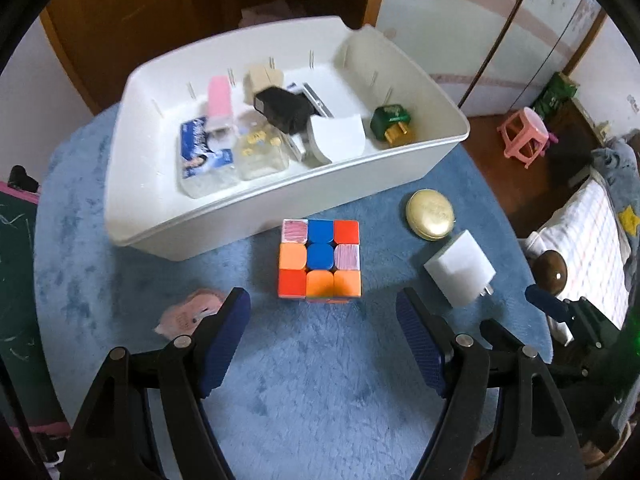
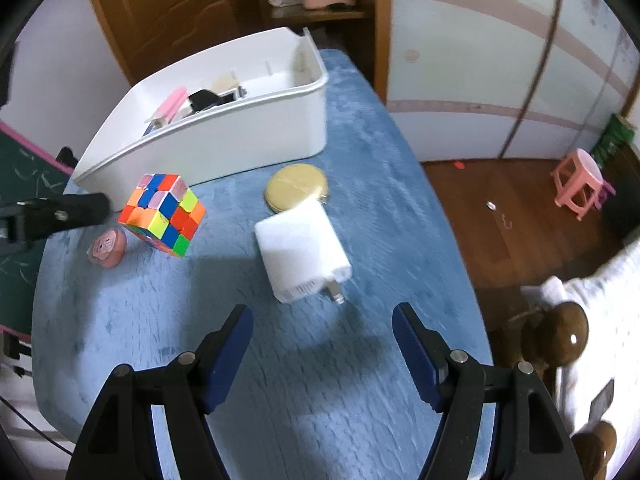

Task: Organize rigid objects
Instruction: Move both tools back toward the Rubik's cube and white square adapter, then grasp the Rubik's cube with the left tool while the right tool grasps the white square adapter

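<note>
A colourful puzzle cube (image 1: 319, 261) sits on the blue fuzzy cloth just in front of the white bin (image 1: 248, 216). My left gripper (image 1: 322, 304) is open and empty, its fingers just short of the cube. A white plug adapter (image 2: 302, 254) lies ahead of my right gripper (image 2: 322, 320), which is open and empty. A round gold tin (image 2: 296, 187) lies behind the adapter. A small pink round case (image 2: 107, 249) lies left of the cube (image 2: 163, 214). The adapter (image 1: 460, 274), tin (image 1: 430, 214) and pink case (image 1: 188, 316) also show in the left wrist view.
The bin (image 2: 224, 140) holds a pink item (image 1: 219, 101), a black block (image 1: 282, 110), a green plug (image 1: 392, 124), clear bottles and a white piece. A bedpost knob (image 2: 566, 336) and bed stand right. A pink stool (image 2: 580, 186) is on the wooden floor.
</note>
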A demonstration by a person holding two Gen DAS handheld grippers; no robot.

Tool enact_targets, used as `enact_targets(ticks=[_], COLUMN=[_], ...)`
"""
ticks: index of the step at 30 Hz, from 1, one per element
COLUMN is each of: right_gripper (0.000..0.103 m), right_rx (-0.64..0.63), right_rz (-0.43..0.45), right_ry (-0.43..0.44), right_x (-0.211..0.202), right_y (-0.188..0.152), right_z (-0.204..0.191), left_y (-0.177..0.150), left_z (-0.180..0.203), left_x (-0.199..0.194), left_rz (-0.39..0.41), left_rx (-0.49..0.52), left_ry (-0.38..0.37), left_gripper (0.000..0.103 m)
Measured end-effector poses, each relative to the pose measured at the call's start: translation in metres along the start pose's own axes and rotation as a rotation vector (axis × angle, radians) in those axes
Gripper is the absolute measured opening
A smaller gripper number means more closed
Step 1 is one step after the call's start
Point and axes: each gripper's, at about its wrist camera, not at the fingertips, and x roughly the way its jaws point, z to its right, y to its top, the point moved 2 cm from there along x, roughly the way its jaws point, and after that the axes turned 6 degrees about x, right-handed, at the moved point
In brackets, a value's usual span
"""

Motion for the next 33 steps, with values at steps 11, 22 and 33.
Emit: enact_targets(ticks=[11, 22, 33], right_gripper=[0.073, 0.073, 0.060], right_rx=[0.013, -0.083, -0.145], right_rz=[-0.063, -0.082, -0.021], right_ry=[0.030, 0.001, -0.047], right_x=[0.041, 0.068, 0.064], right_y=[0.021, 0.027, 0.015], right_z=[0.001, -0.019, -0.025], left_y=[0.013, 0.012, 0.001], left_z=[0.000, -0.006, -0.008], left_x=[0.038, 0.059, 0.077], left_rz=[-0.075, -0.123, -0.135], left_rx=[0.014, 0.024, -0.001], left_ry=[0.006, 0.018, -0.039], left_gripper=[0.078, 0.078, 0.060])
